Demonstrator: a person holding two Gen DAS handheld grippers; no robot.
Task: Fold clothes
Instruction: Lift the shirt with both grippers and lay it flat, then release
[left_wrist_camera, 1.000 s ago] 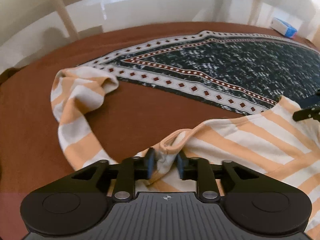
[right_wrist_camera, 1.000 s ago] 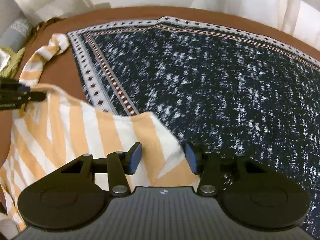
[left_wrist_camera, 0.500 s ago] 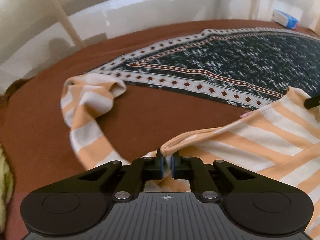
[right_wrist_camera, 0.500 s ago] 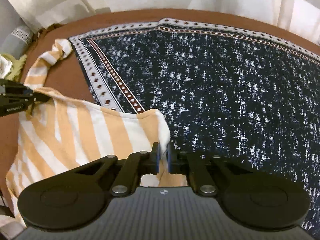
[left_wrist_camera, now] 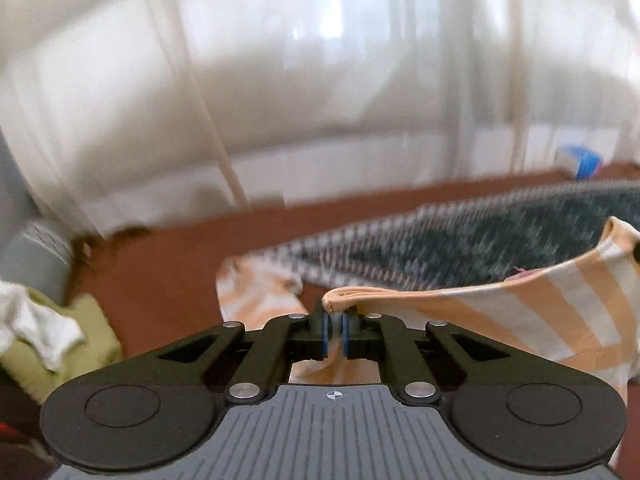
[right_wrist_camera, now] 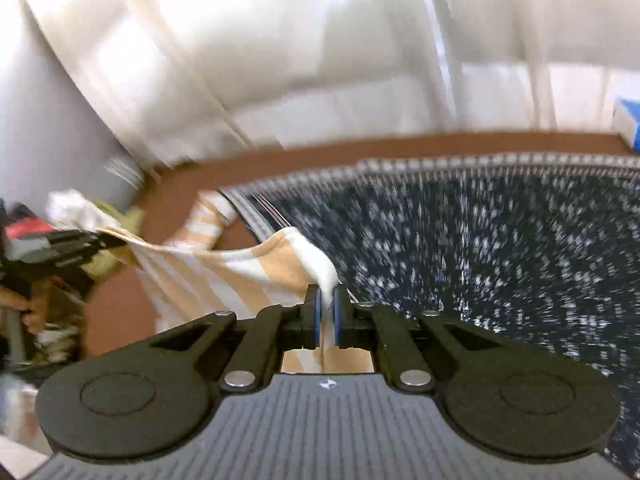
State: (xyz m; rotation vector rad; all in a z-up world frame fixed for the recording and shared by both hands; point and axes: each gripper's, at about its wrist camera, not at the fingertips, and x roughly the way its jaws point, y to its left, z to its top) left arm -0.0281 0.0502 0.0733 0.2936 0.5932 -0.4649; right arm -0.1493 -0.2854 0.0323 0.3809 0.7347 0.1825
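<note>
An orange-and-white striped shirt (left_wrist_camera: 500,320) hangs stretched between both grippers, lifted off the brown surface (left_wrist_camera: 160,264). My left gripper (left_wrist_camera: 335,334) is shut on its neckline edge. My right gripper (right_wrist_camera: 326,320) is shut on another part of the shirt (right_wrist_camera: 248,276). A sleeve (left_wrist_camera: 256,296) trails down to the surface. The left gripper also shows in the right wrist view (right_wrist_camera: 72,248) at the far left, holding the shirt's other end.
A dark patterned cloth with a diamond border (right_wrist_camera: 500,248) covers much of the surface. A pile of green and white clothes (left_wrist_camera: 44,332) lies at the left. A blue-and-white box (left_wrist_camera: 580,160) sits at the far right edge. White curtains hang behind.
Both grippers closed on the shirt, then rose and tilted up, lifting it off the surface. The views now show much more of the curtains.
</note>
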